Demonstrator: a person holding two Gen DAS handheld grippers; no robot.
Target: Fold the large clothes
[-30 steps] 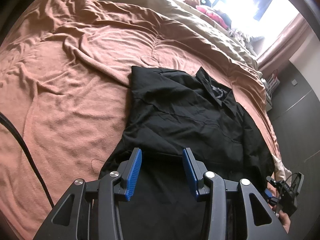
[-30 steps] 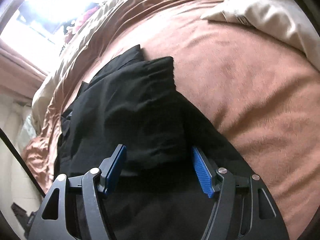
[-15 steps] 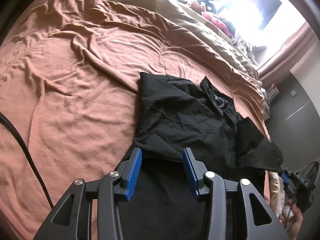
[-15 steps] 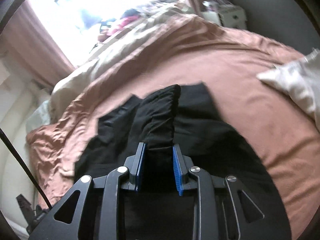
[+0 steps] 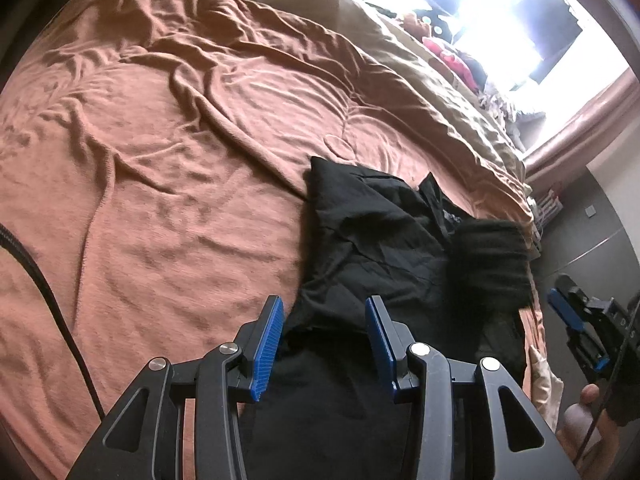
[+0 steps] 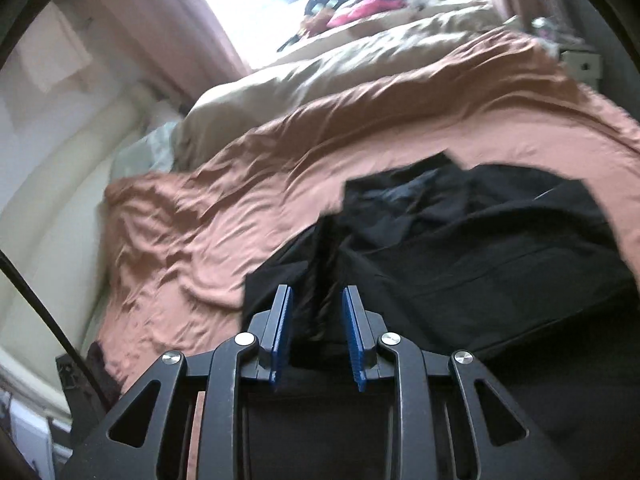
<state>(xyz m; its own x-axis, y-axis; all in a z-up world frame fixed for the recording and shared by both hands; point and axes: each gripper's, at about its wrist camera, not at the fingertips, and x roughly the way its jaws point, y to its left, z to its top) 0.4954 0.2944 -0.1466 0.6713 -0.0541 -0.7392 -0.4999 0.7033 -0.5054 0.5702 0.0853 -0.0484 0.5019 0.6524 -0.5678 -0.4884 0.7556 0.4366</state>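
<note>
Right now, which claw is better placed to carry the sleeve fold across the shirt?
Right. The right claw already pinches a bunch of the black shirt, while the left claw hangs open above the hem.

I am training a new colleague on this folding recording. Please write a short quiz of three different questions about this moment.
1. True or false: the left tongs are open.
2. What do the right tongs grip? A) brown blanket B) black shirt C) pillow
3. Fill in: the black shirt lies on a ____ blanket.

Key: 1 true; 2 B, a bunched fold of the shirt sits between the pads; 3 brown.
</note>
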